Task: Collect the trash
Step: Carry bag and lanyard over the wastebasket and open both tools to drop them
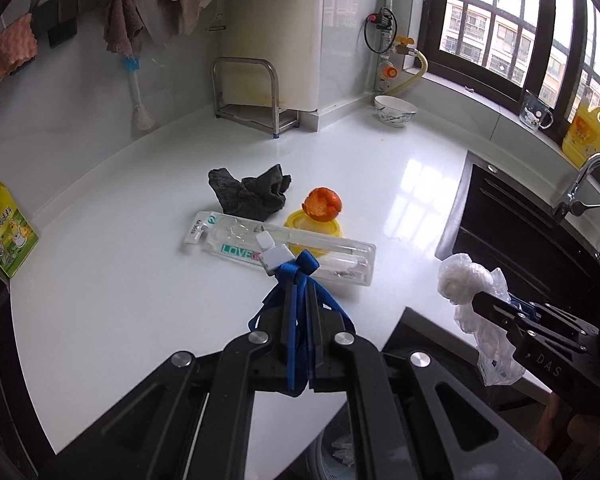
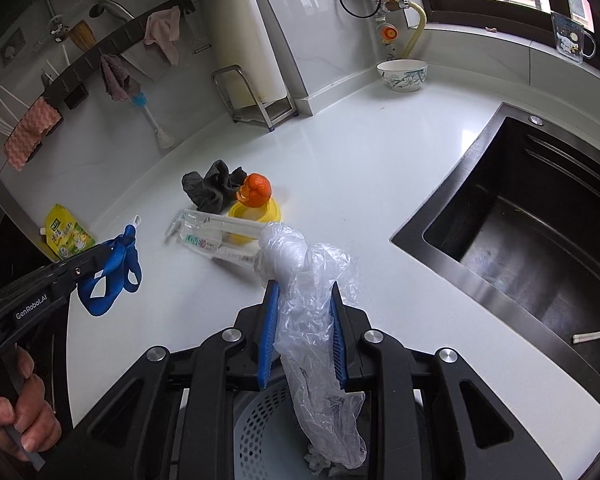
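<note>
- The clear plastic bag (image 2: pixel 320 320) hangs lengthwise between the fingers of the right gripper (image 2: pixel 304 292): its knotted, bunched end pokes forward past the fingertips, and its loose tail droops back and down over a perforated pale-blue basket (image 2: pixel 256 432) below the worktop edge.
- The right gripper is clamped on the bag, blue pads pressing it from both sides.
- The blue strap (image 1: pixel 296 304) runs along the fingers of the left gripper (image 1: pixel 298 280), its knotted loops and a small white tag (image 1: pixel 274 254) sticking out ahead of the tips, a loose end trailing back between the arms.
- The left gripper is closed tight on the strap and held above the white worktop (image 1: pixel 140 280).
- On the worktop beyond both grippers lies a clear toothbrush package (image 1: pixel 280 248), long axis running left to right, resting partly over a yellow lid (image 1: pixel 312 228).
- A piece of orange peel (image 1: pixel 324 202) sits on the lid, and a crumpled dark grey cloth (image 1: pixel 252 194) lies just beside it.
- Farther back stand a steel rack (image 1: pixel 248 96) and a patterned bowl (image 1: pixel 394 110); a green-yellow pouch (image 1: pixel 6 232) sits at the left edge.
- A black sink (image 2: pixel 520 220) is set into the worktop on the right, with a barred window (image 1: pixel 500 28) behind, and cloths hang from a wall rail (image 1: pixel 120 8).
</note>
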{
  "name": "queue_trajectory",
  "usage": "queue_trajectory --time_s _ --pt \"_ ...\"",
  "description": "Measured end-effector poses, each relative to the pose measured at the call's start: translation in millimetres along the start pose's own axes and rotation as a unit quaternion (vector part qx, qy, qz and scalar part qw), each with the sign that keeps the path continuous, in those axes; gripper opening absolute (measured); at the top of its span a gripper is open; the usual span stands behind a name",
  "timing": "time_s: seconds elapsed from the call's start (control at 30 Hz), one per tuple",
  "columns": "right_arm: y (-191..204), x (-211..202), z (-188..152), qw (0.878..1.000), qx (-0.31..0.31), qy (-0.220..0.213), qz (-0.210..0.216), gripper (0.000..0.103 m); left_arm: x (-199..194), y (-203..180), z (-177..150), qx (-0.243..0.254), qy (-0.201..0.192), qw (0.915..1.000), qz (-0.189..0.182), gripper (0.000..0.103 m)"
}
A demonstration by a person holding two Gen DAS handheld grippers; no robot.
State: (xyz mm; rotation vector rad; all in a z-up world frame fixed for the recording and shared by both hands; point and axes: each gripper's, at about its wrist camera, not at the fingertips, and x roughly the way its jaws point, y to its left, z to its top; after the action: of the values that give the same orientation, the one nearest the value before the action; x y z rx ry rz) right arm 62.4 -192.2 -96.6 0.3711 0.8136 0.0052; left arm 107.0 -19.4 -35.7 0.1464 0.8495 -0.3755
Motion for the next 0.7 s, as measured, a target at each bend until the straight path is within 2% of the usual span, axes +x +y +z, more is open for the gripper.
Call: queue_trajectory --time_s 0.33,0.7 --pt "-25.1 -43.4 -57.2 1.000 -0.006 0.028 0.002 0.023 -24.2 -53.1 -54.4 0.012 0.028 0.9994 -0.013 0.005" --pt "-46.6 -53.6 -99.1 0.998 0.002 0.062 0.001 0.023 -16.1 -92.3 -101.5 0.033 0.074 0.9966 -0.018 0.005"
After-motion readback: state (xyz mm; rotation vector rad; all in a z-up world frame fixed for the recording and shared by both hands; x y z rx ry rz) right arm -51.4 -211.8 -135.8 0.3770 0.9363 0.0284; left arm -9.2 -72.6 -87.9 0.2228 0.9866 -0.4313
